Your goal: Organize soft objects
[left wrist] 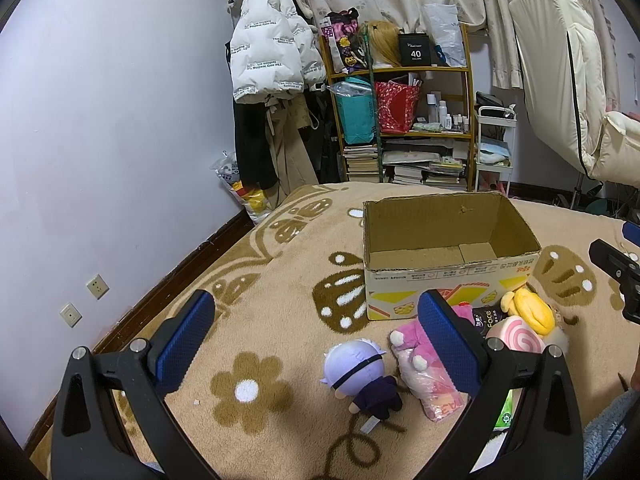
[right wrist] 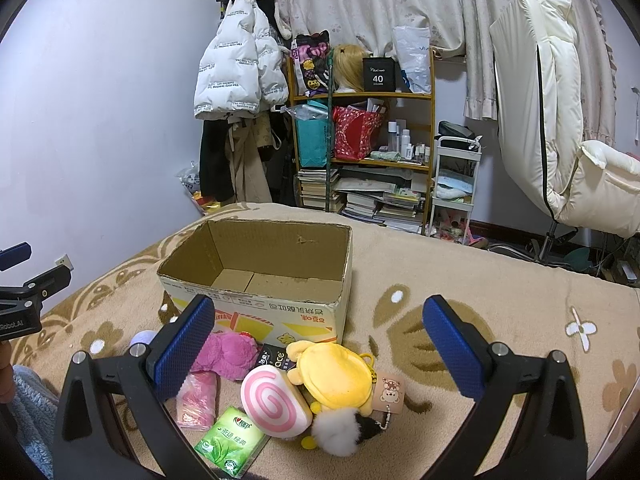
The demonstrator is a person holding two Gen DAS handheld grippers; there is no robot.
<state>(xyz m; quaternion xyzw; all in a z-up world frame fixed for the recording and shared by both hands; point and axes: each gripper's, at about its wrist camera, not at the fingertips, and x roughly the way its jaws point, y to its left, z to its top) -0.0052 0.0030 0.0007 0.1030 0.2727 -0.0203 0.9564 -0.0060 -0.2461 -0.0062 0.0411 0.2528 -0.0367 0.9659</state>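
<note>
Yellow and squashy, the duck toy (right wrist: 336,372) lies on the blanket (right wrist: 460,264) just in front of the box (right wrist: 256,300), in a little heap of soft things. Touching it on one side is the pink swirl cushion (right wrist: 276,402), and a white pompom (right wrist: 334,434) sits at its bottom edge with a paper tag (right wrist: 390,392) beside it. Close by are a pink plush (right wrist: 228,354), a pink packet (right wrist: 198,400), a green tissue pack (right wrist: 232,442) and a dark packet (right wrist: 274,358) that peeks out behind the cushion. A small doll (left wrist: 360,376) with pale purple hair lies a bit apart, nearer the left claw. All of these look light and puffy, so I think they will squish when pinched and will not break. The fat middle of the duck or of the cushion looks like the best place to hold, because thin bits like the tag, the cord or the pompom may slip or dangle. The packets look smooth, so they may slide out of a weak pinch. The box stands open at the top, and I can see nothing inside it, so no toy is in it yet. The left claw (left wrist: 316,340) hangs over the doll with its jaws wide apart, holding nothing. The right claw (right wrist: 318,344) hangs over the heap, also spread wide with nothing in it. Behind the blanket stand a shelf (right wrist: 362,96), a white coat (right wrist: 236,76) and a chair (right wrist: 560,120).
</note>
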